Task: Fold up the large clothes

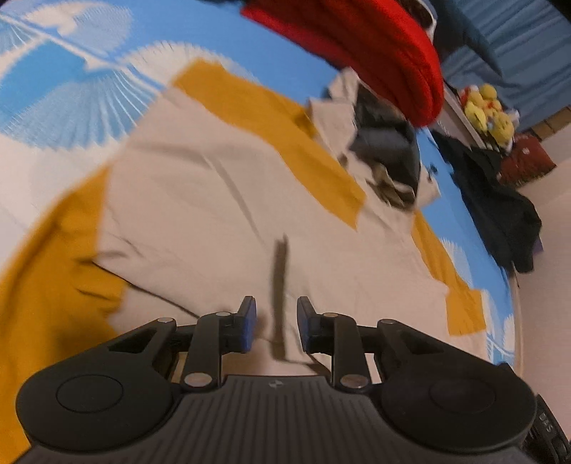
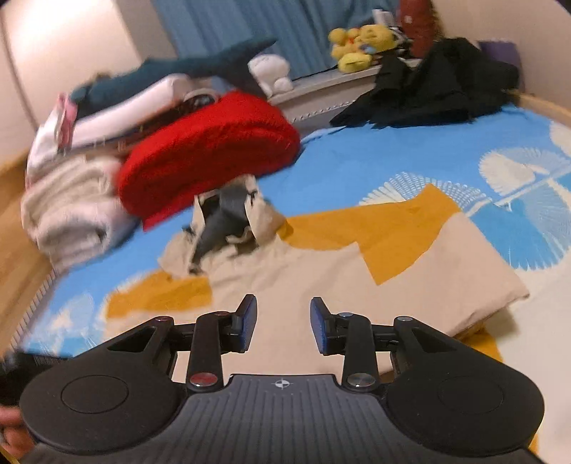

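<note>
garment: beige-and-mustard top (image 1: 200,200) spread flat on bed (image 1: 249,46) | left claw (image 1: 275,323): narrow gap, angled down just above beige cloth, dark crease between pads, nothing gripped | right claw (image 2: 282,326): part-open, empty, over garment's beige panel | red folded knit (image 2: 210,150) beside towel pile (image 2: 71,210) behind

Left wrist view sits behind the left claw (image 1: 275,323), tilted steeply down, close over the beige-and-mustard garment (image 1: 200,200) on the bed (image 1: 221,46). Right wrist view sits behind the right claw (image 2: 282,326), angled more shallowly across the bed toward the far curtain (image 2: 221,25). Both views share the garment, the red folded knit (image 1: 385,53), yellow plush toys (image 2: 360,44), and black clothes pile (image 2: 439,82).
</note>
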Available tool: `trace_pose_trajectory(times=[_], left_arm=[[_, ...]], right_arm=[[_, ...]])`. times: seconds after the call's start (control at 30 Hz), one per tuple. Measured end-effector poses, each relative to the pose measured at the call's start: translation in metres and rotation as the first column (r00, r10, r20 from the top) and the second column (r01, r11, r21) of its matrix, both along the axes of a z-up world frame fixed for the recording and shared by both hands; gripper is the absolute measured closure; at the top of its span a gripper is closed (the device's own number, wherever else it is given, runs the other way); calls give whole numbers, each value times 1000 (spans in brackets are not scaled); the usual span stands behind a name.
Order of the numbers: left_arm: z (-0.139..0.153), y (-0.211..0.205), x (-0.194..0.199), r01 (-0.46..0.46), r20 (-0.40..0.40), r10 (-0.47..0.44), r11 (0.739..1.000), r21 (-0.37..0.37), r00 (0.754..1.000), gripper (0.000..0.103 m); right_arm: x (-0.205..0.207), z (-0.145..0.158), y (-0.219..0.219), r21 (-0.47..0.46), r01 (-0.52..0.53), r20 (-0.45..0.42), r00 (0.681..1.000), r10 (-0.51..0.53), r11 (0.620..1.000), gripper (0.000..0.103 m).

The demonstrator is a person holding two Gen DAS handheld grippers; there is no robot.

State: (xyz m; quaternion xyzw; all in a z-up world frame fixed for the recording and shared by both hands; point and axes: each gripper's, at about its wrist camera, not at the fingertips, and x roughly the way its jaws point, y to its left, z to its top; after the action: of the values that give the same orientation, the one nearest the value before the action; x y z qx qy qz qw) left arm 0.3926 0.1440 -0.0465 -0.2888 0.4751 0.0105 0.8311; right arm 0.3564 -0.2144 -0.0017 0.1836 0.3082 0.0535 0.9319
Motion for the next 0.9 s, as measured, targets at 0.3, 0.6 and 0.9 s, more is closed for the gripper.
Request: trace_pose_trajectory(times=[0.3,0.6,0.9], left_arm=[[-32,-19,17,16,-82,-21,998,-58,996,75],[-33,-33,24,57,-76,-60,997,-44,995,95],[36,-5,12,-41,198,0,979,202,980,103]], right_arm=[[27,-15,-23,67,84,-104,992,-77,994,68],[41,-30,-36,82,156,-182,973,-139,984,68],[49,-38,-31,83,166,-225,964,-144,983,68]])
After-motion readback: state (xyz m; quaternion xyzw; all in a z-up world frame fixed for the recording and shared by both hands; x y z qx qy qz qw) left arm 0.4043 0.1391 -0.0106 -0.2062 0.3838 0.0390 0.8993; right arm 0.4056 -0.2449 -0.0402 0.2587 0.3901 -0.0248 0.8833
